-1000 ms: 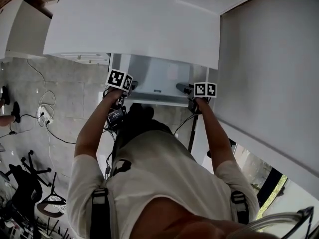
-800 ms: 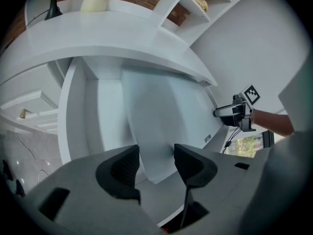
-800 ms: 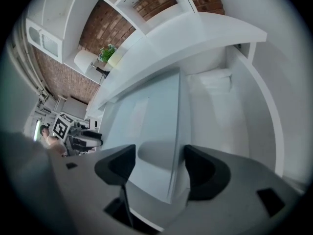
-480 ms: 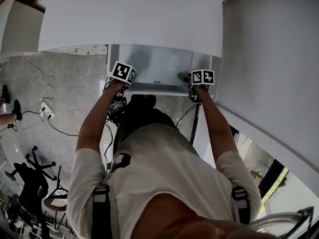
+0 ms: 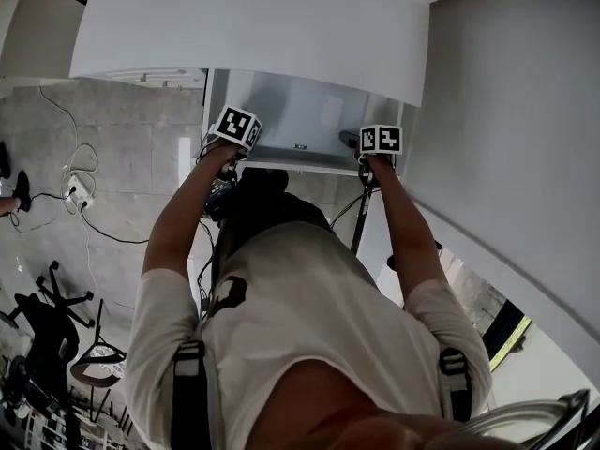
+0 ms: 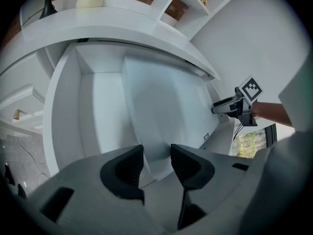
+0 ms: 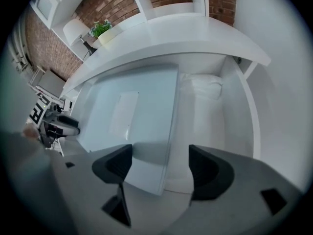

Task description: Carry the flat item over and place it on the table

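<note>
The flat item is a pale glassy panel [image 5: 291,111] standing under the edge of the white table top [image 5: 253,26]. My left gripper [image 5: 230,148] is at its left end. In the left gripper view the panel's lower corner [image 6: 161,111] fills the gap of that gripper [image 6: 156,168]; the jaws have just been closing and both pads touch it. My right gripper [image 5: 361,148] is at the right end. Its jaws [image 7: 161,173] have just been opening and stand wide, with the panel's corner [image 7: 137,111] between them and a gap at the right pad.
A white wall [image 5: 506,111] runs close on the right. The grey floor on the left carries cables and a power strip [image 5: 80,195] and an office chair [image 5: 47,326]. A potted plant [image 7: 100,31] and a lamp stand on the table before a brick wall.
Both marker cubes and the panel have shifted toward the top of the head view, closer under the table's edge. The person's arms are stretched further out.
</note>
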